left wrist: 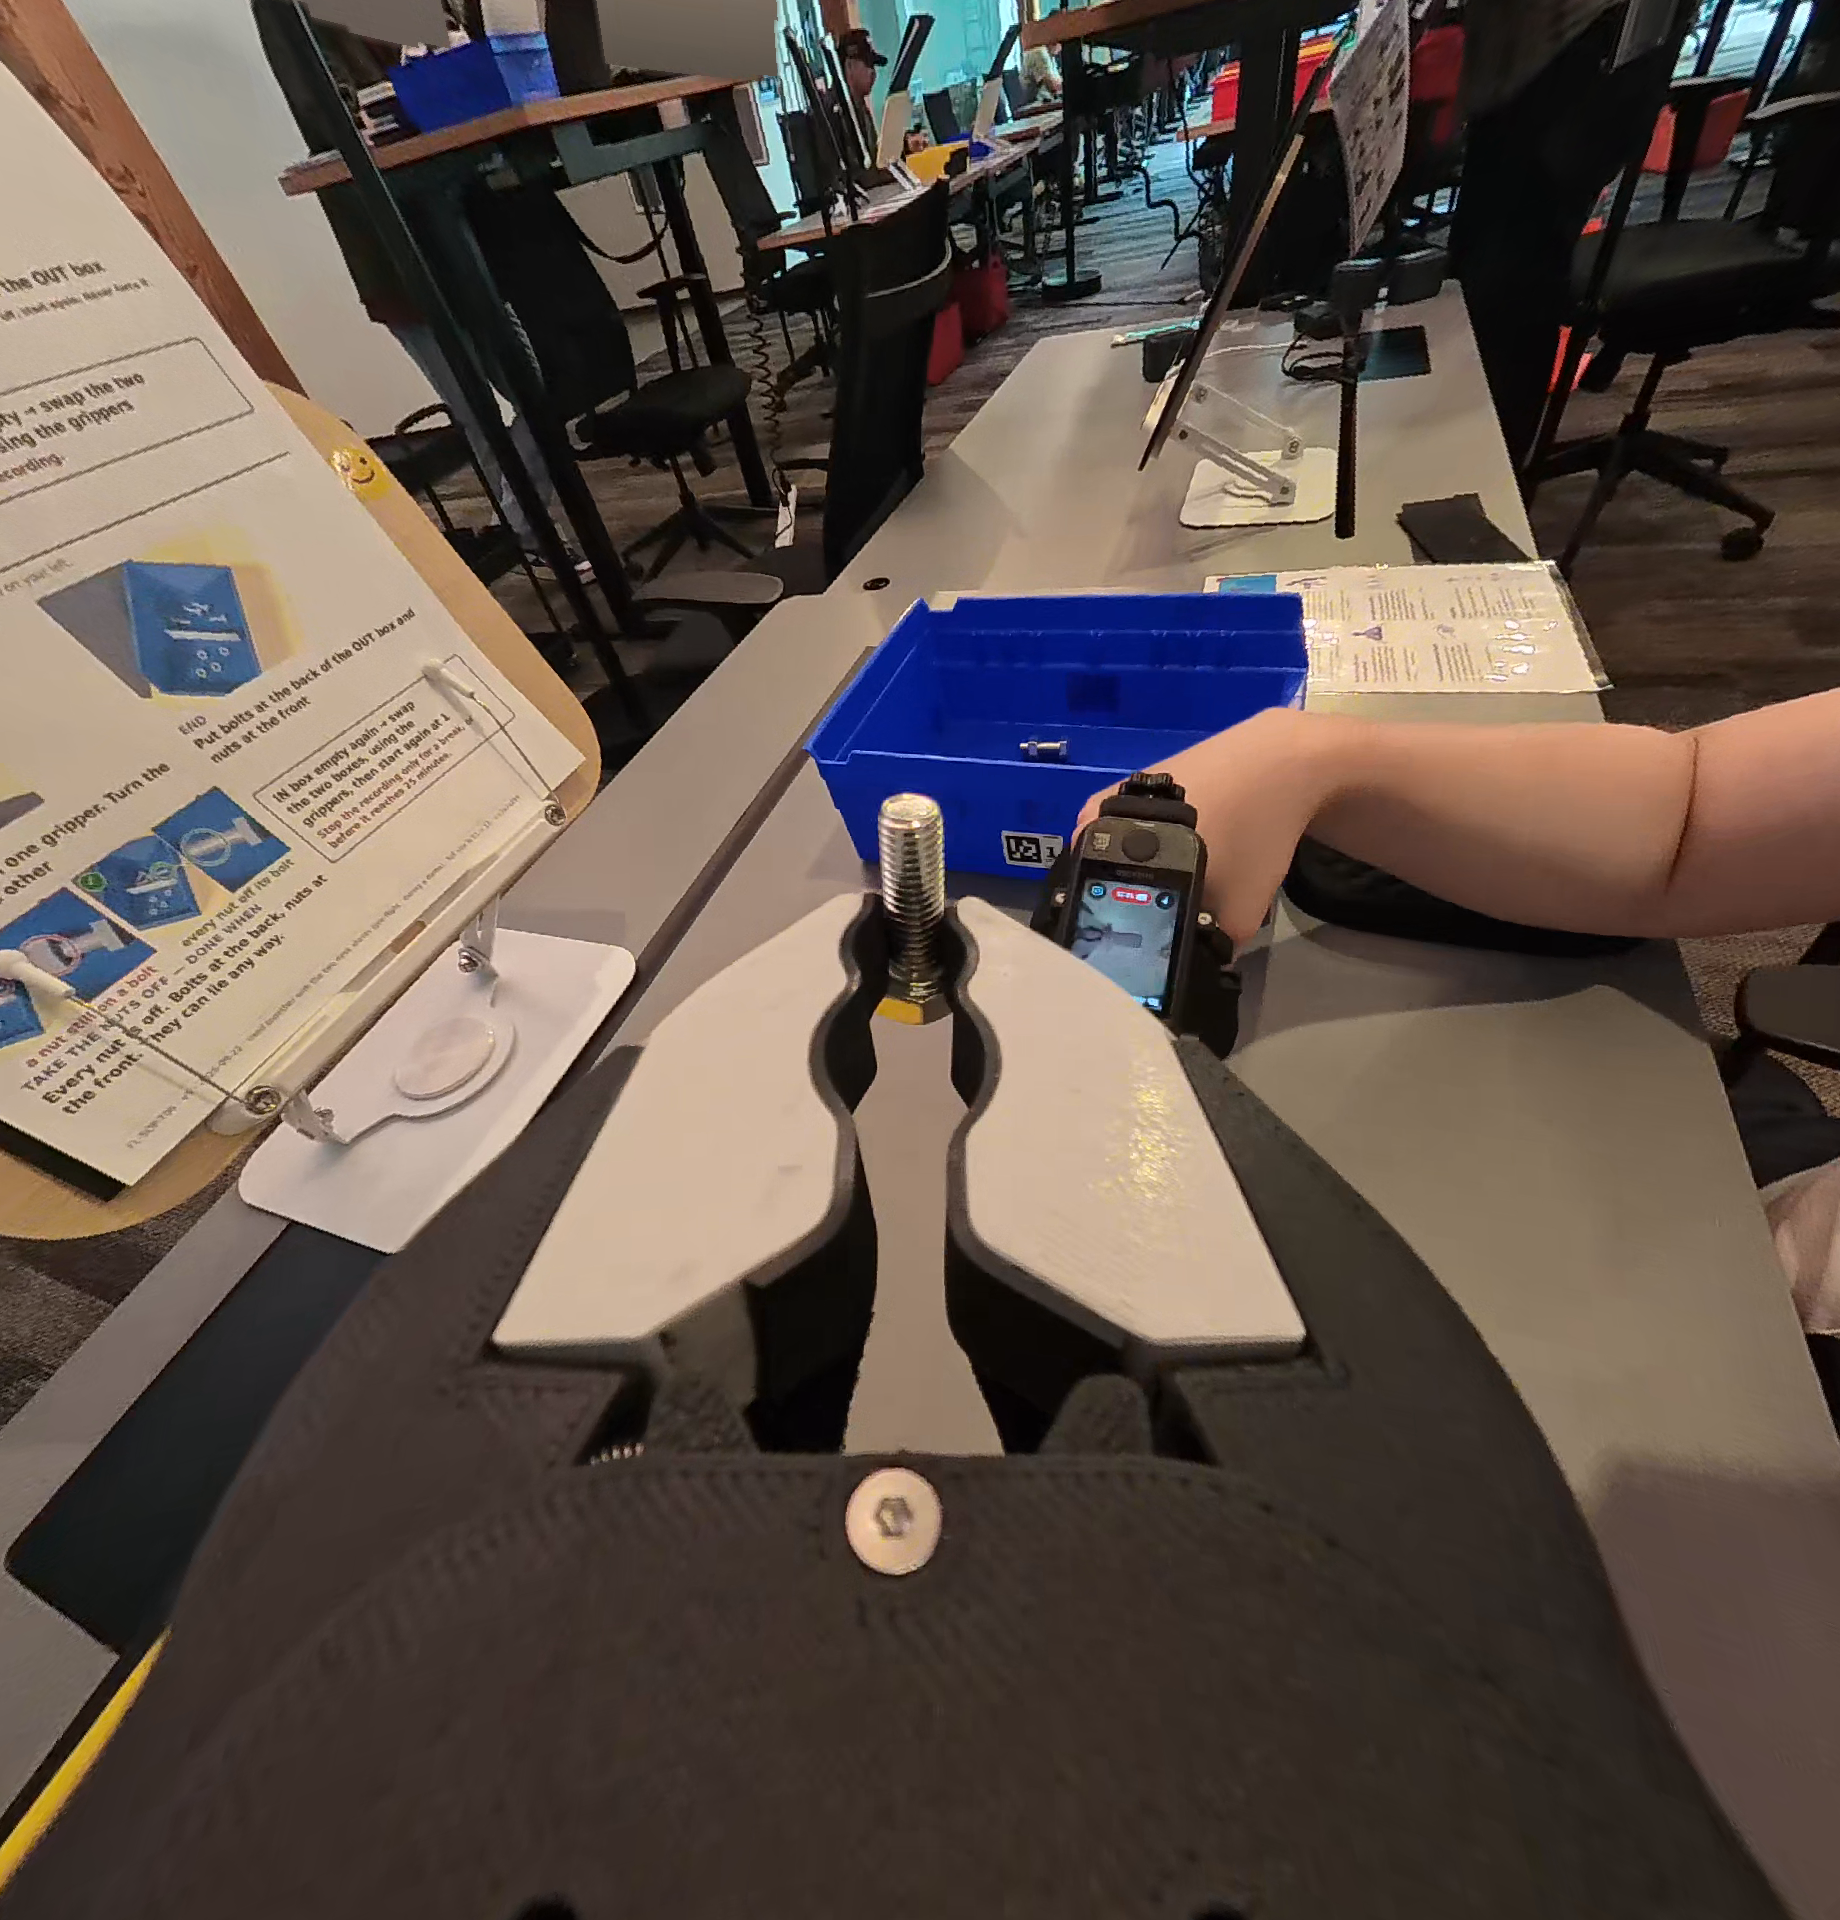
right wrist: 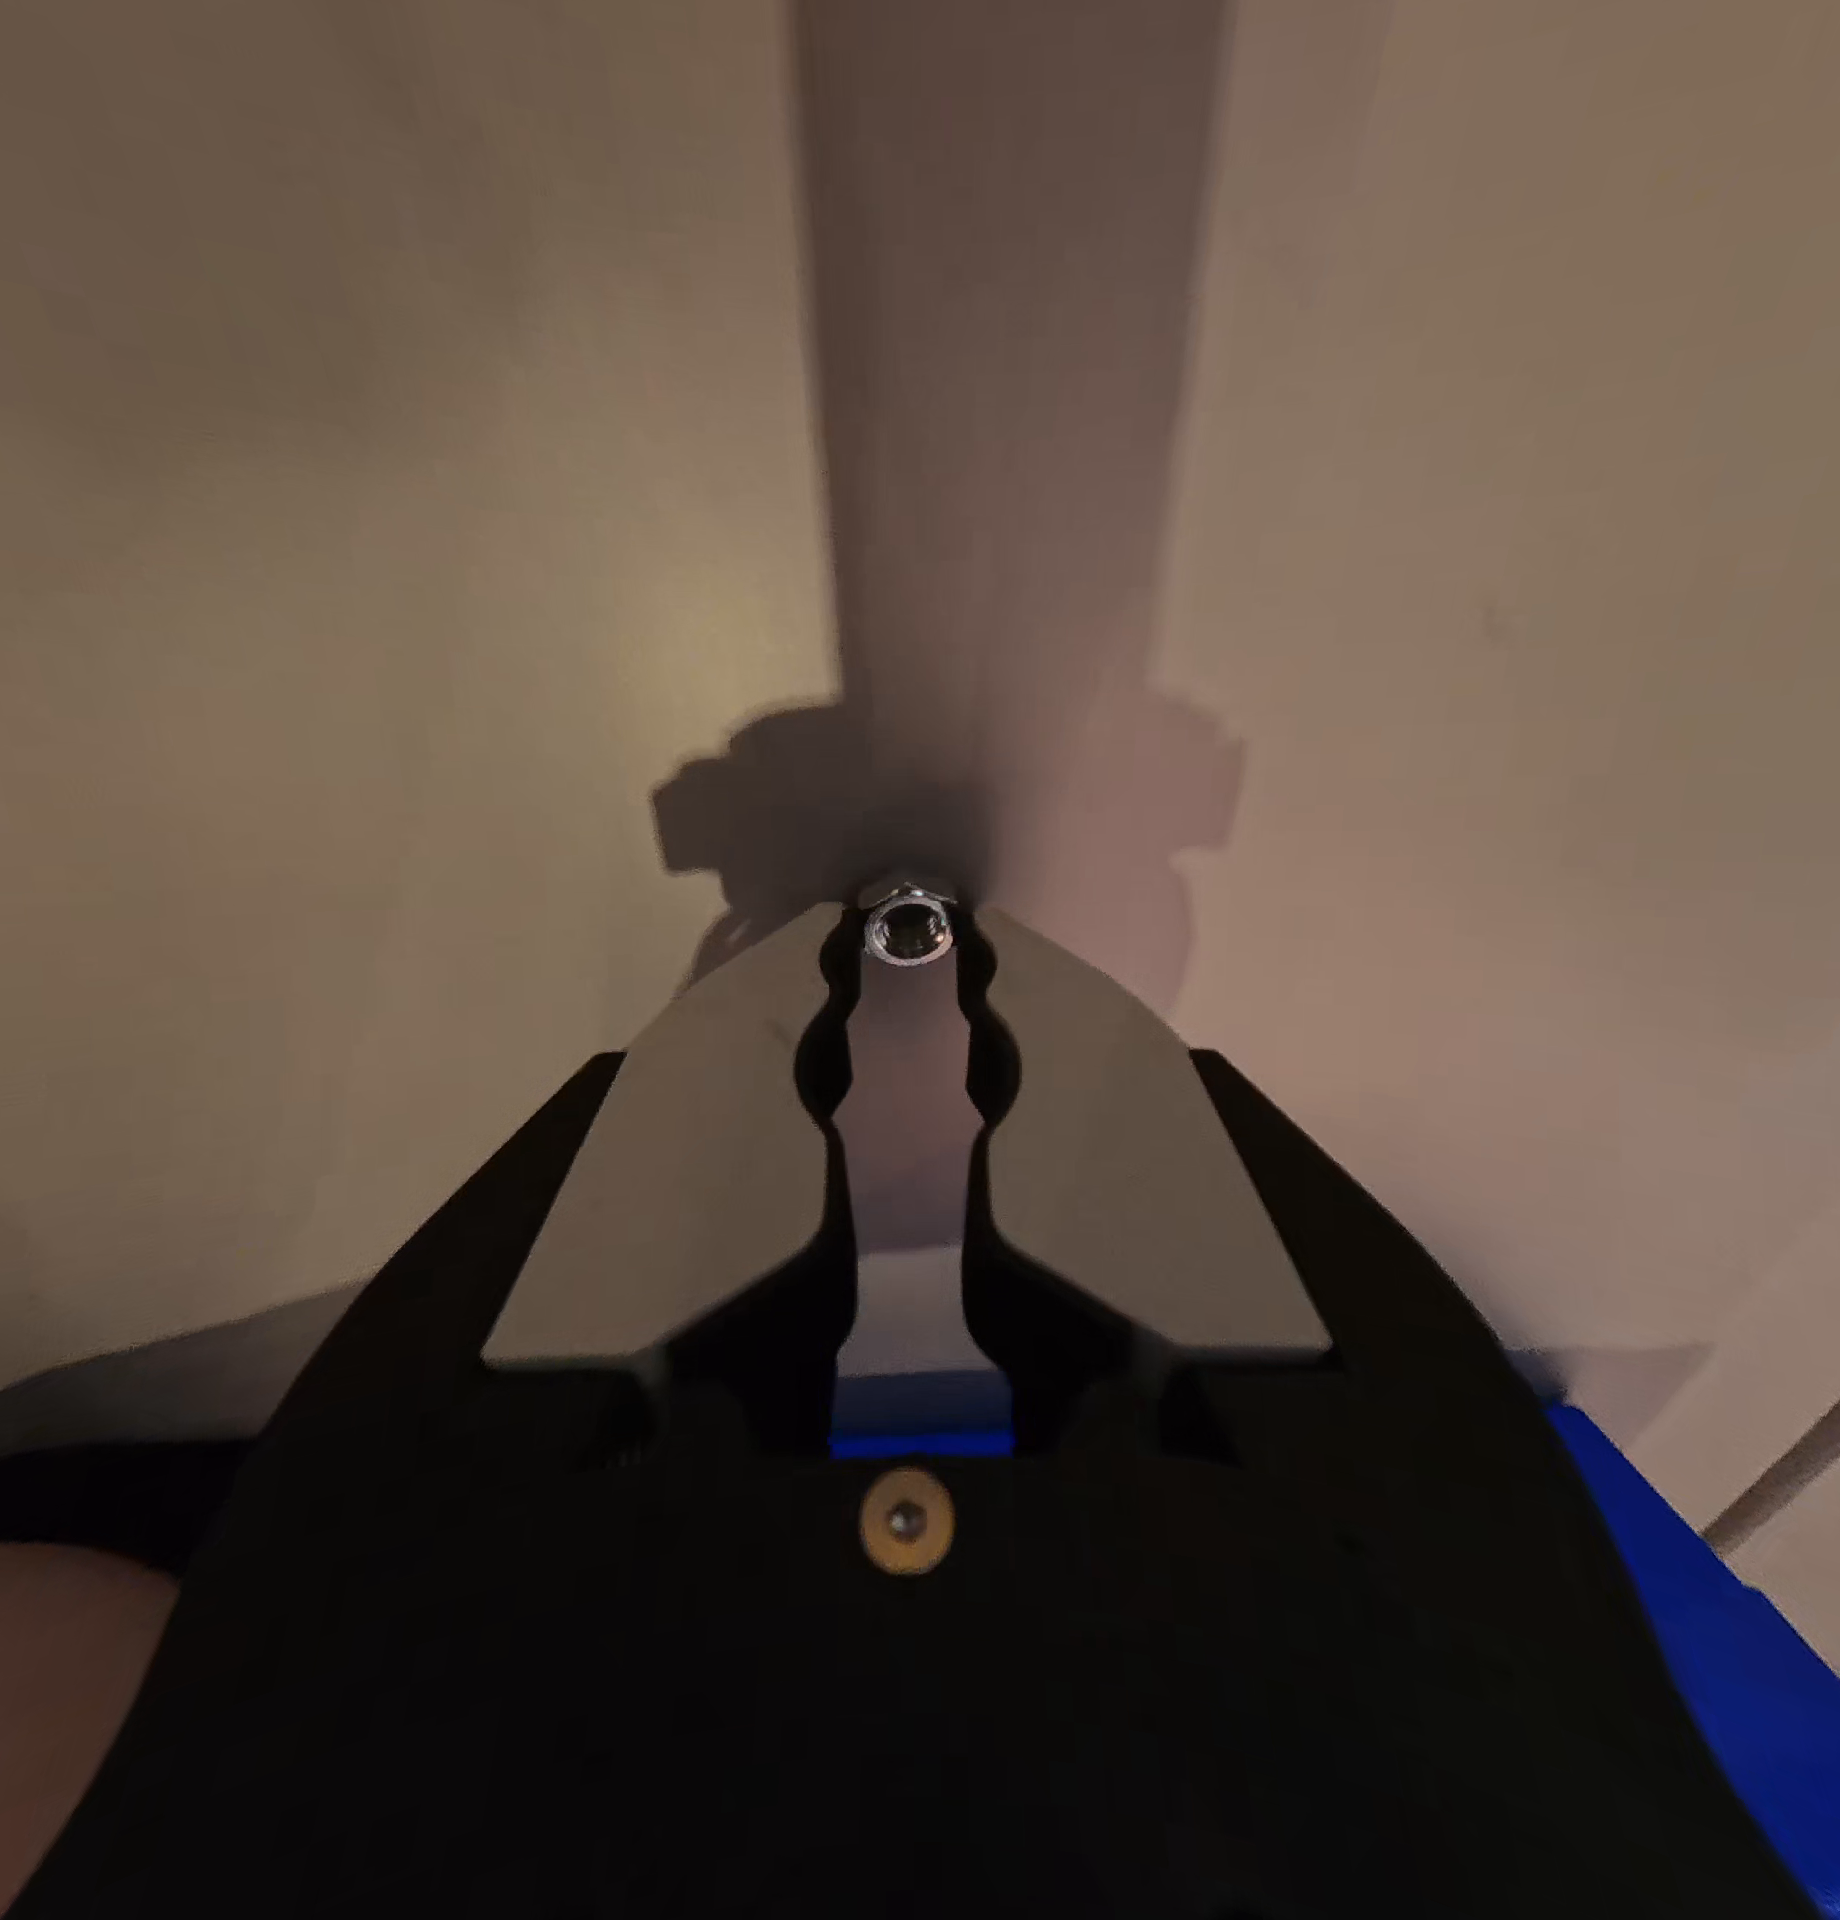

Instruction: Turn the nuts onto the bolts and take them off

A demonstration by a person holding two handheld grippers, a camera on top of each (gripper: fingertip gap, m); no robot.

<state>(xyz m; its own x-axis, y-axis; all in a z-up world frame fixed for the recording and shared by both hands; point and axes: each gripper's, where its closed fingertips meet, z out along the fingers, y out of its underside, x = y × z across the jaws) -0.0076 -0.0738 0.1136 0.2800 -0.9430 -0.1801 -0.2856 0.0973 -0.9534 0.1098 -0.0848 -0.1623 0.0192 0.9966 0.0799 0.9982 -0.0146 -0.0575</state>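
In the left wrist view my left gripper [left wrist: 908, 935] is shut on a silver bolt [left wrist: 911, 862], thread pointing up, its hex head below between the fingers. The right gripper's camera end [left wrist: 1134, 914] shows beside it, held by a person's hand [left wrist: 1248, 810], pointing down in front of the blue box [left wrist: 999, 790]. In the right wrist view my right gripper [right wrist: 908, 930] is shut on a silver nut [right wrist: 908, 932] at its fingertips, hole facing the camera, close over the grey table [right wrist: 480, 520]. A bolt with a nut [left wrist: 1044, 747] lies in the blue box.
An instruction sheet on a wooden stand [left wrist: 220, 727] is at the left. A laminated sheet [left wrist: 1446, 634] lies right of the box. A second stand [left wrist: 1238, 416] is farther back. Part of a blue box [right wrist: 1664, 1621] shows low right in the right wrist view. About 30 centimeters separates my left fingertips from my right.
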